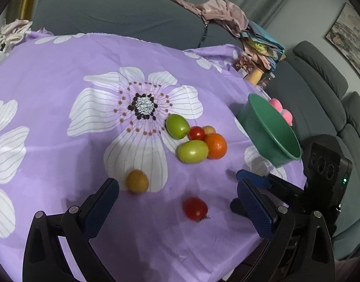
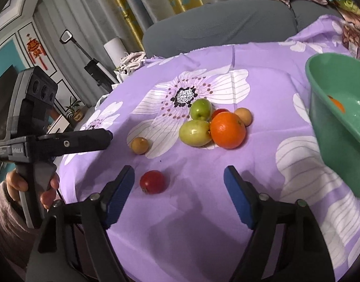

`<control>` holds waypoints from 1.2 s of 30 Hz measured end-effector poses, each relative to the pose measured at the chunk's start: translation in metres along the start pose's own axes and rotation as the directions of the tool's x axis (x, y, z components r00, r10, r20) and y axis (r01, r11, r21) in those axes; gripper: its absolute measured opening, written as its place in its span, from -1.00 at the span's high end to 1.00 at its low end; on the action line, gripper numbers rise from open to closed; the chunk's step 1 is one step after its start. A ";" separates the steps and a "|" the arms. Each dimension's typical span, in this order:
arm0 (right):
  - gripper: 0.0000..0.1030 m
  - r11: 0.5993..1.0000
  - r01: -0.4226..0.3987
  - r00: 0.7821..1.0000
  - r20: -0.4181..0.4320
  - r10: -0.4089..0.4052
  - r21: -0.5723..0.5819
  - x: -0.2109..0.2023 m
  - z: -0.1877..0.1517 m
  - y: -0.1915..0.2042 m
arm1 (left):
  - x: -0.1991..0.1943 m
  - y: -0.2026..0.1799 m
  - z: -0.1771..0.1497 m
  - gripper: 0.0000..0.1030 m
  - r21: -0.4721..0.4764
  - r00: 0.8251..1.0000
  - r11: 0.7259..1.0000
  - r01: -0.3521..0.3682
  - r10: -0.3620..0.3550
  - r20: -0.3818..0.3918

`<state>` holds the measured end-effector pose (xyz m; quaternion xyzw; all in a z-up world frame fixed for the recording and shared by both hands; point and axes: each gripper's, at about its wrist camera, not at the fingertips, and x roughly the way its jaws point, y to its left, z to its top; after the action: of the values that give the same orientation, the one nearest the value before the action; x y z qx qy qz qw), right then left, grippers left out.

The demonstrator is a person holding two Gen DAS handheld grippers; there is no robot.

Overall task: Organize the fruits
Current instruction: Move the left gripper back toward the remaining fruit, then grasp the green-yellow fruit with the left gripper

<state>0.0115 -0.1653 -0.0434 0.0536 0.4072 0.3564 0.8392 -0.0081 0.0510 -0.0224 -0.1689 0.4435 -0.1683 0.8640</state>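
Right wrist: my right tongs [image 2: 178, 189] wide open, empty, red tomato [image 2: 153, 181] on worktop [image 2: 180, 223] nearly between pads. Left tongs [image 1: 177, 202] open, empty. Tomato light, smooth, probably soft; grip across its middle, gently.

Red tomato [image 2: 153, 181]: small, glossy, lying on the purple flowered tabletop [image 2: 191, 223] just ahead of the right tool [image 2: 178, 193], nearer its left finger, not touched. From the left tool [image 1: 177, 206] it lies between the fingers, slightly right of centre.

Brownish-yellow round fruit [image 2: 140, 145]: alone, further ahead & left of the right tool; just ahead of the left tool's left finger.

Cluster well ahead, all touching: 2 green oval fruits [image 2: 195, 132] [image 2: 201, 109], big orange [image 2: 228, 130], 2nd red tomato [image 2: 219, 111] half hidden behind, small tan fruit [image 2: 243, 116].

Green bowl [image 2: 339, 127]: tilted, far right, w/ something orange [image 2: 337, 104] inside.
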 end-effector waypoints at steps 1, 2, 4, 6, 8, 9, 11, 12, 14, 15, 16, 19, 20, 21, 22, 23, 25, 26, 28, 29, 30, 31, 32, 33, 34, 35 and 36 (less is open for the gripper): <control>-0.52 1.000 -0.001 1.000 0.001 0.001 -0.006 0.001 0.001 0.001 | 0.003 -0.001 0.002 -0.95 0.003 1.000 1.000 0.003 -0.003 -0.008; -0.52 1.000 0.001 1.000 -0.002 -0.001 -0.014 0.001 0.002 0.002 | 0.005 -0.002 0.004 -0.95 0.007 1.000 1.000 0.004 -0.004 -0.014; -0.52 0.999 0.022 1.000 -0.016 -0.023 -0.028 0.005 0.005 0.003 | 0.009 -0.005 0.008 -0.95 0.021 1.000 1.000 0.003 -0.002 -0.024; -0.52 0.999 0.031 0.999 -0.026 -0.031 -0.021 0.008 0.006 0.001 | 0.013 -0.007 0.011 -0.95 0.031 0.999 1.000 0.000 0.001 -0.033; -0.52 0.999 0.034 0.999 -0.042 -0.034 0.000 0.012 0.008 -0.004 | 0.017 -0.010 0.015 -0.95 0.046 0.999 0.999 0.004 -0.002 -0.040; -0.51 0.999 0.033 0.998 -0.046 -0.032 0.008 0.014 0.009 -0.005 | 0.019 -0.011 0.016 -0.95 0.050 0.999 0.999 0.002 0.001 -0.044; -0.50 0.999 0.025 0.998 -0.058 -0.023 0.028 0.018 0.010 -0.008 | 0.024 -0.011 0.019 -0.95 0.056 0.998 0.998 -0.009 0.012 -0.059; -0.48 0.999 0.018 0.998 -0.065 -0.015 0.037 0.020 0.011 -0.010 | 0.028 -0.011 0.020 -0.95 0.057 0.998 0.998 -0.011 0.015 -0.069; -0.45 0.999 0.013 0.997 -0.078 -0.009 0.045 0.024 0.013 -0.010 | 0.033 -0.013 0.022 -0.95 0.066 0.996 0.998 0.000 0.006 -0.086; -0.43 0.999 0.015 0.996 -0.085 -0.011 0.043 0.027 0.014 -0.010 | 0.037 -0.014 0.023 -0.94 0.071 0.995 0.997 0.005 0.002 -0.095; -0.43 0.999 0.018 0.996 -0.093 -0.014 0.040 0.029 0.016 -0.010 | 0.040 -0.015 0.025 -0.94 0.074 0.994 0.997 0.011 -0.003 -0.105; -0.36 0.999 0.016 0.993 -0.116 -0.011 0.045 0.035 0.023 -0.012 | 0.050 -0.017 0.034 -0.91 0.067 0.991 0.997 0.037 -0.028 -0.127; -0.36 0.999 0.018 0.992 -0.124 -0.012 0.047 0.037 0.025 -0.013 | 0.052 -0.017 0.036 -0.84 0.064 0.991 0.997 0.040 -0.031 -0.134; -0.36 0.998 0.032 0.989 -0.145 -0.025 0.048 0.040 0.028 -0.014 | 0.054 -0.017 0.038 -0.78 0.063 0.989 0.997 0.041 -0.032 -0.142; -0.36 0.998 0.037 0.986 -0.163 -0.029 0.048 0.043 0.030 -0.015 | 0.058 -0.017 0.040 -0.75 0.068 0.988 0.997 0.042 -0.032 -0.148; -0.35 0.998 0.024 0.984 -0.178 -0.014 0.055 0.046 0.031 -0.016 | 0.059 -0.018 0.042 -0.73 0.071 0.988 0.996 0.044 -0.033 -0.153; -0.35 0.999 0.015 0.979 -0.204 -0.005 0.046 0.049 0.034 -0.016 | 0.066 -0.019 0.045 -0.71 0.070 0.984 0.996 0.054 -0.041 -0.171; -0.35 0.999 0.028 0.977 -0.210 -0.021 0.032 0.051 0.036 -0.014 | 0.068 -0.018 0.046 -0.67 0.066 0.983 0.996 0.057 -0.045 -0.176; -0.35 0.999 0.048 0.974 -0.222 -0.042 0.021 0.055 0.040 -0.015 | 0.073 -0.018 0.048 -0.56 0.055 0.980 0.997 0.060 -0.048 -0.192; -0.35 0.999 0.049 0.974 -0.225 -0.042 0.025 0.056 0.042 -0.016 | 0.074 -0.017 0.048 -0.52 0.050 0.979 0.997 0.062 -0.051 -0.196; -0.35 0.998 0.050 0.973 -0.227 -0.042 0.027 0.058 0.044 -0.016 | 0.076 -0.016 0.049 -0.50 0.046 0.978 0.997 0.068 -0.057 -0.199; -0.34 0.998 0.048 0.972 -0.232 -0.040 0.028 0.060 0.046 -0.017 | 0.077 -0.016 0.049 -0.48 0.045 0.977 0.996 0.075 -0.065 -0.203; -0.32 0.999 0.042 0.971 -0.236 -0.034 0.031 0.062 0.048 -0.017 | 0.078 -0.017 0.050 -0.39 0.047 0.976 0.996 0.079 -0.068 -0.206; -0.30 0.999 0.039 0.970 -0.240 -0.032 0.028 0.064 0.049 -0.017 | 0.079 -0.017 0.050 -0.36 0.050 0.975 0.995 0.086 -0.074 -0.211; -0.30 0.999 0.038 0.969 -0.244 -0.032 0.020 0.066 0.051 -0.016 | 0.082 -0.018 0.050 -0.36 0.053 0.972 0.994 0.095 -0.081 -0.220; -0.29 0.999 0.039 0.968 -0.247 -0.035 0.013 0.068 0.053 -0.016 | 0.083 -0.018 0.050 -0.35 0.056 0.971 0.994 0.095 -0.080 -0.224; -0.27 0.999 0.042 0.967 -0.250 -0.040 0.004 0.070 0.054 -0.015 | 0.085 -0.018 0.051 -0.28 0.057 0.971 0.994 0.091 -0.076 -0.226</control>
<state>0.0878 -0.1206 -0.0582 0.0039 0.5123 0.3410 0.7882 0.0781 0.0048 -0.0467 -0.1384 0.5243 -0.2371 0.8061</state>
